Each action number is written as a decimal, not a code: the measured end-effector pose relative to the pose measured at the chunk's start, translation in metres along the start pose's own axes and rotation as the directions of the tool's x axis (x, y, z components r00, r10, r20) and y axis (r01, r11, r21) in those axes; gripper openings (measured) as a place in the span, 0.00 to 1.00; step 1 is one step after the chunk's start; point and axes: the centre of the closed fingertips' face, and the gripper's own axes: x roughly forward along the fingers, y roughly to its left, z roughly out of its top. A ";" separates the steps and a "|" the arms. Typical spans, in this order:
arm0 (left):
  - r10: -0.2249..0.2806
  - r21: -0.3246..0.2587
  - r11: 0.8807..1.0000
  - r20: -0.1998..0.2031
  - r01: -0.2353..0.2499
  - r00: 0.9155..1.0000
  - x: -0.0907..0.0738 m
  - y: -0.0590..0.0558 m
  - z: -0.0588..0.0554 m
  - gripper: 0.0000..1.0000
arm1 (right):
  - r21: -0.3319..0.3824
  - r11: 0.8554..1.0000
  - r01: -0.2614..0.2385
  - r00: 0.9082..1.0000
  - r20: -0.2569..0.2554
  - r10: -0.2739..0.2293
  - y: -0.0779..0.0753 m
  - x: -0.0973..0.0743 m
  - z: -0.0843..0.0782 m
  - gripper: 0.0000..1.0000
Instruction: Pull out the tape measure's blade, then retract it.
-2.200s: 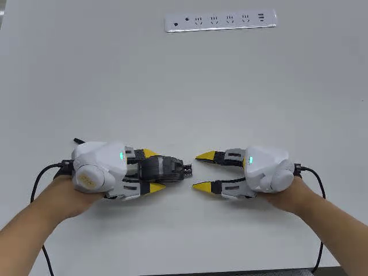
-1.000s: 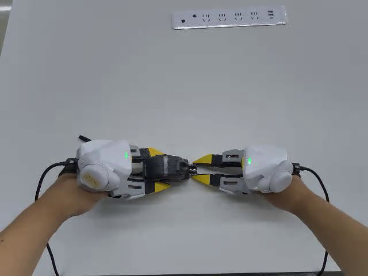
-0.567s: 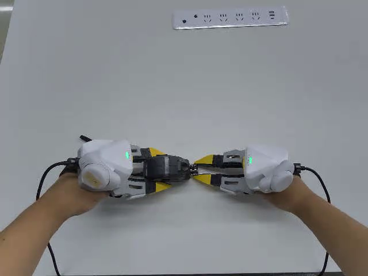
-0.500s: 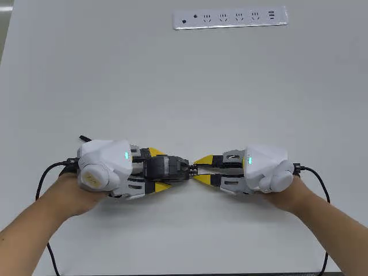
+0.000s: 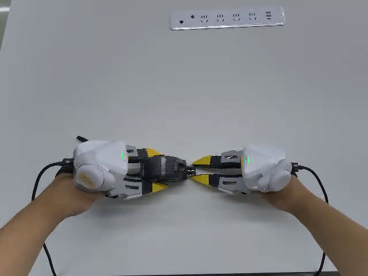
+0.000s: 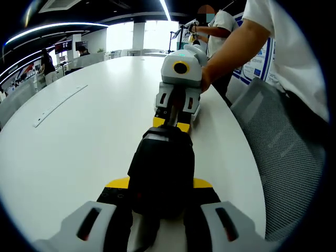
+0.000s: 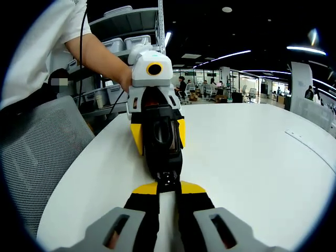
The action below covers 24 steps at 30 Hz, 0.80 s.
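Now we've got the blade hook (image 7: 167,177) pinched by the right gripper (image 5: 197,169).
Jaws closed on it, open and apart earlier; left gripper (image 5: 153,169) clamps the tape measure (image 5: 168,167) body near the table's (image 5: 172,86) front edge; power strip (image 5: 226,18) well apart.

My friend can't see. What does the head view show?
The left tongs grip a black tape measure, and the right tongs, facing them, pinch its tip. Both are at a white table.
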 end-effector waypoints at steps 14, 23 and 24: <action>0.002 -0.007 1.000 0.003 -0.002 1.000 0.000 -0.001 0.001 0.34 | 0.014 1.000 -0.003 1.000 -0.001 0.003 0.000 -0.006 -0.002 0.10; 0.004 -0.007 1.000 0.002 -0.004 1.000 0.000 -0.002 0.003 0.34 | 0.029 1.000 -0.003 1.000 0.000 0.003 0.000 -0.007 -0.003 0.10; 0.005 -0.007 1.000 0.002 -0.005 1.000 0.000 -0.002 0.003 0.34 | 0.030 1.000 -0.004 1.000 0.001 0.004 0.000 -0.007 -0.003 0.10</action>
